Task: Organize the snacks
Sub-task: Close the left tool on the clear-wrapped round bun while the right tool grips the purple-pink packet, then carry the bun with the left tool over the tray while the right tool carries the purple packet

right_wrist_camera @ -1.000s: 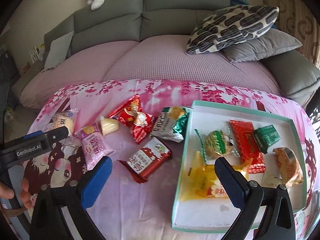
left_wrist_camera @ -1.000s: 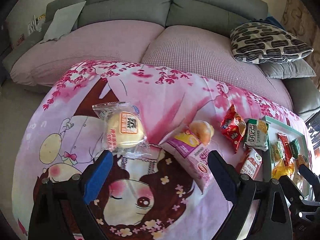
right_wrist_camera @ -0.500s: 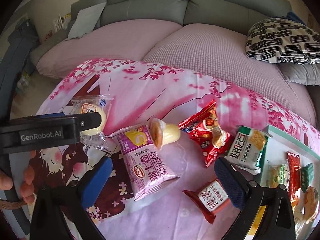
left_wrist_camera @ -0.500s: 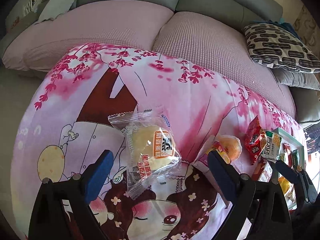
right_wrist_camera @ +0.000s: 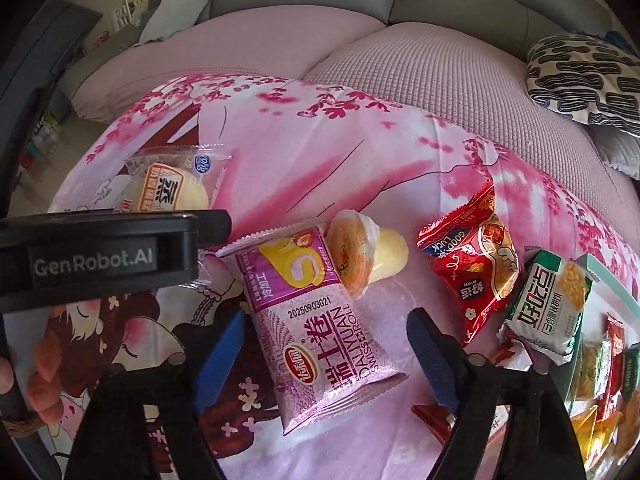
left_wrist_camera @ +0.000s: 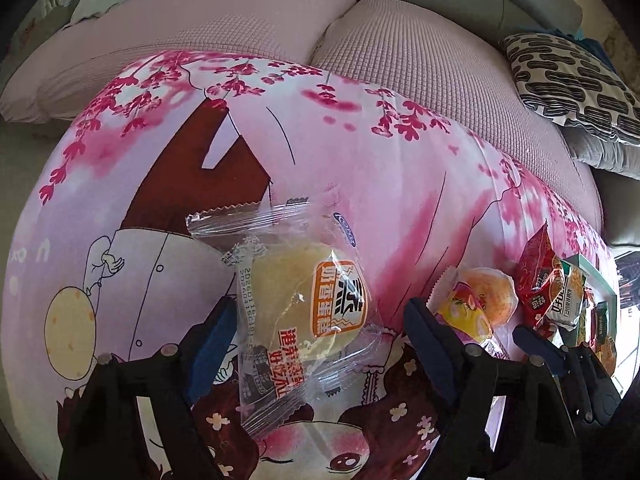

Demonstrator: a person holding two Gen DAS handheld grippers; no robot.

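Note:
A yellow bun in a clear wrapper point(left_wrist_camera: 304, 300) lies on the pink cartoon cloth point(left_wrist_camera: 360, 160). My left gripper point(left_wrist_camera: 320, 320) points down over it, one blue pad on each side. Its jaws are closing, and the pads stand just off the wrapper. A purple Swiss roll packet point(right_wrist_camera: 320, 340) lies between the pads of my right gripper point(right_wrist_camera: 328, 316). Those jaws are closing too, with gaps left on both sides of the packet. The left gripper's black body point(right_wrist_camera: 100, 256) crosses the left of the right wrist view, with the bun point(right_wrist_camera: 168, 188) behind it.
A jelly cup point(right_wrist_camera: 368, 256) touches the purple packet's top corner. To the right lie a red packet point(right_wrist_camera: 476, 264) and a green and white cracker packet point(right_wrist_camera: 552, 308). A teal-rimmed tray point(right_wrist_camera: 612, 280) with several snacks is at the far right. A sofa point(left_wrist_camera: 400, 52) lies behind.
Both grippers came down closer to the cloth and their jaws narrowed. The right one swung left from the tray to over the purple packet. The left one now straddles the bun.

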